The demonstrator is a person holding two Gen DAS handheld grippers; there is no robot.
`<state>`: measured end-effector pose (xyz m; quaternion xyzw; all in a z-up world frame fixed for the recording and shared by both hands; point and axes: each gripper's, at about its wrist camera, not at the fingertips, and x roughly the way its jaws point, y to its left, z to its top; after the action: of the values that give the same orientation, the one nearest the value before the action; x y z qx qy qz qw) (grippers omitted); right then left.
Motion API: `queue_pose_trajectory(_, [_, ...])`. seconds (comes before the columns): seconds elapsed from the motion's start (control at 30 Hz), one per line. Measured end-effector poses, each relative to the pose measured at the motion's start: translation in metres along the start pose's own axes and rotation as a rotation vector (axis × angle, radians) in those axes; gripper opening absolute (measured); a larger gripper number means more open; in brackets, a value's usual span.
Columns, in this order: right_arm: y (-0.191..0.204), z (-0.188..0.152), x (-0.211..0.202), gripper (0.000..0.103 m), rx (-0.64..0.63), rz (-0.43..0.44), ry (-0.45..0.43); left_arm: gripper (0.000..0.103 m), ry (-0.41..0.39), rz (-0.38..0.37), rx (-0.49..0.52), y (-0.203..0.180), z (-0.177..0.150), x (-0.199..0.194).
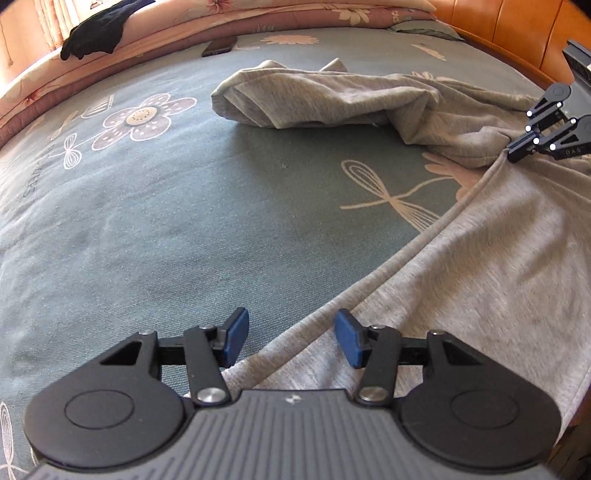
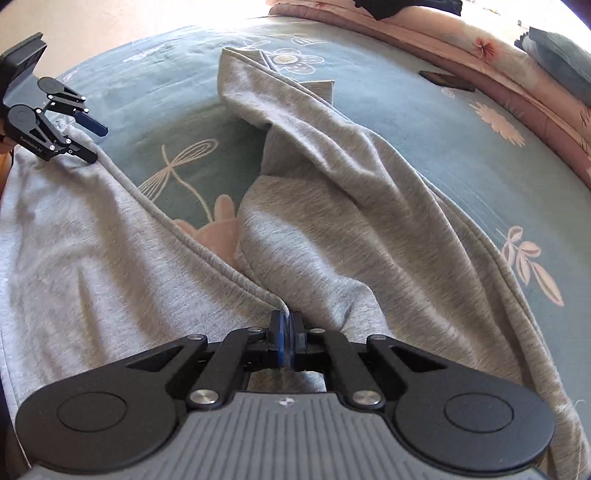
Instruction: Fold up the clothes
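Note:
A grey sweatshirt-like garment lies crumpled on a teal flowered bedspread; it also fills the right wrist view. My left gripper is open, its blue pads straddling the garment's near edge, with nothing held. It shows in the right wrist view at the far left, open over the cloth. My right gripper is shut on a pinched fold of the grey garment. In the left wrist view it grips the fabric at the far right.
A black phone lies near the far side of the bed; it also shows in the right wrist view. A dark garment rests on the pink quilt behind. A wooden headboard stands at the right.

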<state>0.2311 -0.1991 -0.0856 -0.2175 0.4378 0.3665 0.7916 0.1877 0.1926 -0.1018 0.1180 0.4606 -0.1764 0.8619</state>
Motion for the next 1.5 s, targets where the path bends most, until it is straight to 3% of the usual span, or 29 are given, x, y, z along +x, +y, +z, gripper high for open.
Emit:
queue_pose_trajectory(0.17, [0.013, -0.004, 0.008, 0.01, -0.033, -0.075, 0.017, 0.052, -0.036, 0.037, -0.043, 0.007, 0.001, -0.011])
queue_pose_trajectory(0.2, [0.012, -0.003, 0.004, 0.016, -0.011, -0.09, 0.005, 0.052, -0.051, 0.048, -0.053, 0.009, 0.0, -0.016])
queue_pose_trajectory(0.33, [0.021, -0.005, -0.023, 0.025, 0.013, -0.116, -0.07, 0.051, -0.117, 0.058, -0.093, 0.017, -0.006, -0.045])
queue_pose_trajectory(0.43, [0.036, -0.009, -0.039, 0.031, 0.011, -0.121, -0.107, 0.051, -0.129, -0.018, -0.07, 0.006, -0.017, -0.054])
queue_pose_trajectory(0.57, [0.057, -0.011, -0.048, 0.031, 0.021, -0.102, -0.131, 0.051, -0.053, -0.113, -0.07, -0.008, -0.03, -0.031])
queue_pose_trajectory(0.67, [0.07, -0.012, -0.052, 0.034, 0.034, -0.09, -0.138, 0.05, -0.003, -0.054, -0.132, -0.002, -0.034, -0.009])
queue_pose_trajectory(0.73, [0.077, -0.014, -0.055, 0.038, 0.057, -0.077, -0.148, 0.054, -0.049, -0.053, -0.188, 0.011, -0.032, -0.009])
queue_pose_trajectory(0.77, [0.08, -0.016, -0.057, 0.038, 0.073, -0.068, -0.151, 0.054, -0.053, -0.013, -0.233, 0.018, -0.03, -0.009])
queue_pose_trajectory(0.8, [0.082, -0.018, -0.059, 0.039, 0.091, -0.059, -0.157, 0.047, -0.057, 0.029, -0.278, 0.025, -0.028, -0.01])
queue_pose_trajectory(0.83, [0.084, -0.019, -0.061, 0.041, 0.111, -0.051, -0.162, 0.047, -0.065, 0.05, -0.313, 0.033, -0.026, -0.013])
queue_pose_trajectory(0.9, [0.089, -0.024, -0.065, 0.042, 0.144, -0.041, -0.174, 0.048, -0.09, 0.037, -0.361, 0.045, -0.027, -0.024])
queue_pose_trajectory(0.97, [0.095, -0.031, -0.068, 0.044, 0.177, -0.026, -0.185, 0.049, -0.134, 0.059, -0.361, 0.05, -0.03, -0.042])
queue_pose_trajectory(1.03, [0.102, -0.038, -0.069, 0.046, 0.203, -0.013, -0.192, 0.048, -0.15, 0.144, -0.284, 0.048, -0.036, -0.057])
queue_pose_trajectory(1.13, [0.112, -0.046, -0.068, 0.048, 0.23, 0.003, -0.194, 0.047, -0.098, 0.227, -0.158, 0.043, -0.048, -0.062])
queue_pose_trajectory(1.47, [0.129, -0.056, -0.06, 0.048, 0.303, 0.027, -0.181, 0.049, -0.02, 0.249, -0.046, 0.05, -0.079, -0.039])
queue_pose_trajectory(1.5, [0.129, -0.056, -0.059, 0.048, 0.304, 0.026, -0.18, 0.037, -0.032, 0.25, -0.046, 0.051, -0.079, -0.039])
